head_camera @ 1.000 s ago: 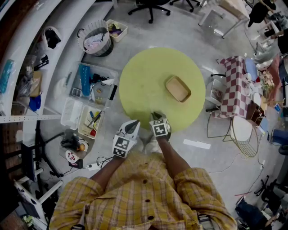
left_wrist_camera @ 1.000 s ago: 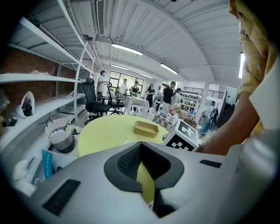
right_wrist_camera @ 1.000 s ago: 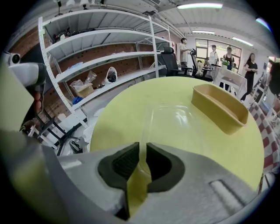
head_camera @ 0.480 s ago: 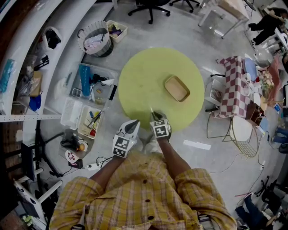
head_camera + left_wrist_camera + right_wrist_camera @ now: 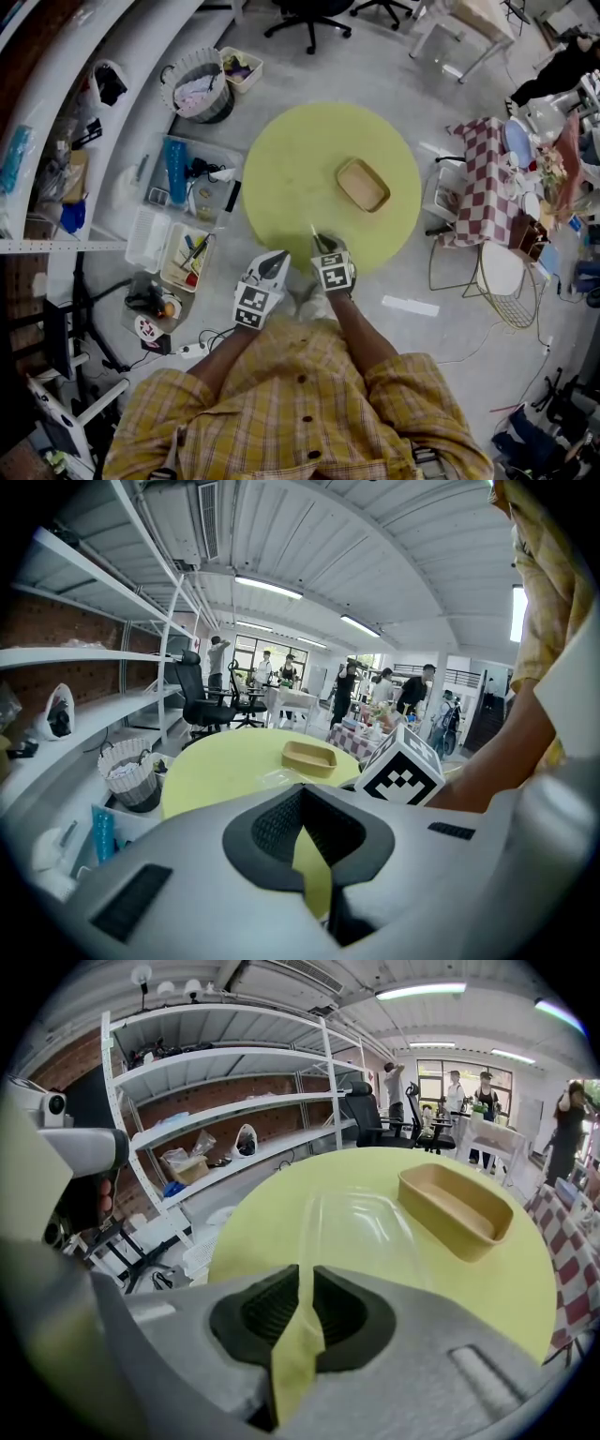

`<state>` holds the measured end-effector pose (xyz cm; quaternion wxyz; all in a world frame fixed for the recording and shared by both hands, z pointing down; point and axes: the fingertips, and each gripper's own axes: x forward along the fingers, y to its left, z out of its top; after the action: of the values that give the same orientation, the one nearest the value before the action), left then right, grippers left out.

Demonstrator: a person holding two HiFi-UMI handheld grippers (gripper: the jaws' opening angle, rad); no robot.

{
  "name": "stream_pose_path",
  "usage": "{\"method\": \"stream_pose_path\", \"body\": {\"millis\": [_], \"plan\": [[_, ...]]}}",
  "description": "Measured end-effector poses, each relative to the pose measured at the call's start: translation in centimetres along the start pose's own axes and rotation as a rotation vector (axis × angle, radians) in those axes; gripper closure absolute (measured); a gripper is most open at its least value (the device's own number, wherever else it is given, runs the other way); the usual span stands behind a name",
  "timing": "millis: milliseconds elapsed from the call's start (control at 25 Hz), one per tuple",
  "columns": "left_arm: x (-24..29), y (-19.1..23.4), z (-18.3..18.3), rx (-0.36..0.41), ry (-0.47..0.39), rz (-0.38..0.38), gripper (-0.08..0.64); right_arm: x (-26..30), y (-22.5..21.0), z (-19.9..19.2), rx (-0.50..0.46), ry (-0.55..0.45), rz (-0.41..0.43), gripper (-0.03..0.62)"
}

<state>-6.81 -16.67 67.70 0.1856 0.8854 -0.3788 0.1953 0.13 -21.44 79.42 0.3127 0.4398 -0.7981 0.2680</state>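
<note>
Right gripper (image 5: 307, 1274) pinches the clear plastic lid (image 5: 361, 1222) by its edge (glossy, see-through, rounded corners) above the yellow table (image 5: 272, 1204), beside the tan tray (image 5: 455, 1208). Left gripper (image 5: 302, 808) is closed, empty.

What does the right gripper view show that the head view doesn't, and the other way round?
Only the right gripper view: the right gripper plainly shut on the edge of a clear lid, and people standing by far windows.
Only the head view: the plaid shirt, the marker cube on top of that gripper, and the laundry basket on the floor.
Both: the round yellow table and the tan tray on it.
</note>
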Motion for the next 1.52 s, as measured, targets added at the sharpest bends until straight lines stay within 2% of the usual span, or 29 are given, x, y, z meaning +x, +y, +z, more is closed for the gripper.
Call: {"method": "stream_pose_path", "body": {"millis": [1080, 1520], "plan": [[-0.5, -3.4, 1.3, 0.049, -0.039, 0.008, 0.557, -7.0, 0.2, 2.7, 0.002, -0.168, 0.015, 0.548], [-0.4, -4.1, 2.0, 0.071, -0.051, 0.012, 0.555, -9.7, 0.7, 3.9, -0.031, -0.240, 0.034, 0.548]]}}
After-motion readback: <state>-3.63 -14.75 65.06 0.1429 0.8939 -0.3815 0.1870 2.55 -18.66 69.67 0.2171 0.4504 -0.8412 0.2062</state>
